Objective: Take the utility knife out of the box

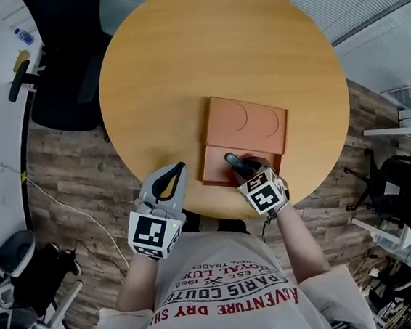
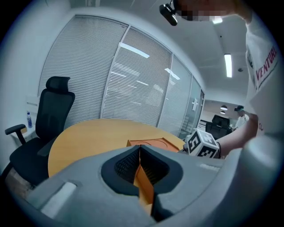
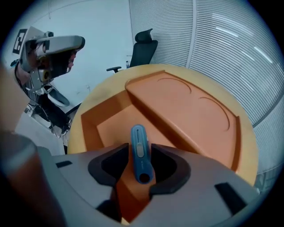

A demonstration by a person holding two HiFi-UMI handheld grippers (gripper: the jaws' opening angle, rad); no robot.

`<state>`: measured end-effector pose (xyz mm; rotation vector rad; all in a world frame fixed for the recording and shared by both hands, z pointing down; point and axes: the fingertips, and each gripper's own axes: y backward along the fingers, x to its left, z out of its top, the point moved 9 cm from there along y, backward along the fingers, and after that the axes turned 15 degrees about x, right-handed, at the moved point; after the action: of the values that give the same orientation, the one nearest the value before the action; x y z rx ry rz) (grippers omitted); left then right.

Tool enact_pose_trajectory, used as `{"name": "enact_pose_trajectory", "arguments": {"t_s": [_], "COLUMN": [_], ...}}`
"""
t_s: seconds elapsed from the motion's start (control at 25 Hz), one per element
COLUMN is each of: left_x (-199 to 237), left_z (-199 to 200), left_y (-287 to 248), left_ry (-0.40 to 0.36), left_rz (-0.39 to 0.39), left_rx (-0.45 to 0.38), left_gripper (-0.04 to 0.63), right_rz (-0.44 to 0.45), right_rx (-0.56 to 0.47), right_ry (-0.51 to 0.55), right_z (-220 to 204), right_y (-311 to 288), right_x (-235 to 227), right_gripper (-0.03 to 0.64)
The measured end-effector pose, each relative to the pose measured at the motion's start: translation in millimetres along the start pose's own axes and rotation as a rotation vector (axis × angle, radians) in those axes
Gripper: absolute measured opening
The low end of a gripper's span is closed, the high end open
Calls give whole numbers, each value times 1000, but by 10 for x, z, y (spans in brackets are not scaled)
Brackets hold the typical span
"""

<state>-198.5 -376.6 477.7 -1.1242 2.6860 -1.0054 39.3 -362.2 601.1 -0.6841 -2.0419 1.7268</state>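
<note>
Utility knife [image 3: 139, 153], blue, lies flat in the open tray of the orange box [image 3: 186, 104] on the round wooden table [image 1: 181, 68]. The right gripper [image 1: 245, 169] straddles it, jaws spread, pads not pressing. The left gripper [image 1: 175, 176] hovers at the table's near edge, jaws pressed together, empty. Risk: an off-centre squeeze could skid the slim handle or drag the box (nothing steadies it). Shirt print reads "PARIS COUTU" and "VENTURE DRY"; the knife shows no legible label.

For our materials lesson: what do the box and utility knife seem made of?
Box: probably moulded plastic or pulp, matt orange, with embossed curves in its upper panel. Utility knife: likely plastic casing, smooth blue with slight sheen, a grey slider.
</note>
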Motion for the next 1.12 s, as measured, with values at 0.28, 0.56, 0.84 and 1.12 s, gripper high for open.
{"name": "enact_pose_trajectory", "arguments": {"t_s": [0.28, 0.56, 0.84, 1.12], "left_x": [34, 58, -14, -177], "left_z": [-16, -26, 5, 55], "left_y": [3, 27, 67, 156], "left_ry": [4, 12, 5, -12], "left_rz": [2, 25, 32, 35], "left_rx": [11, 13, 0, -21], "left_gripper": [11, 11, 11, 11], "right_rz": [-30, 1, 24, 49], "right_rx": [63, 65, 57, -22], "right_ry": [18, 13, 37, 52], "right_z": [36, 33, 4, -36], "right_y": [-140, -136, -123, 115], "right_x": [19, -20, -34, 34], "right_gripper": [158, 138, 135, 133]}}
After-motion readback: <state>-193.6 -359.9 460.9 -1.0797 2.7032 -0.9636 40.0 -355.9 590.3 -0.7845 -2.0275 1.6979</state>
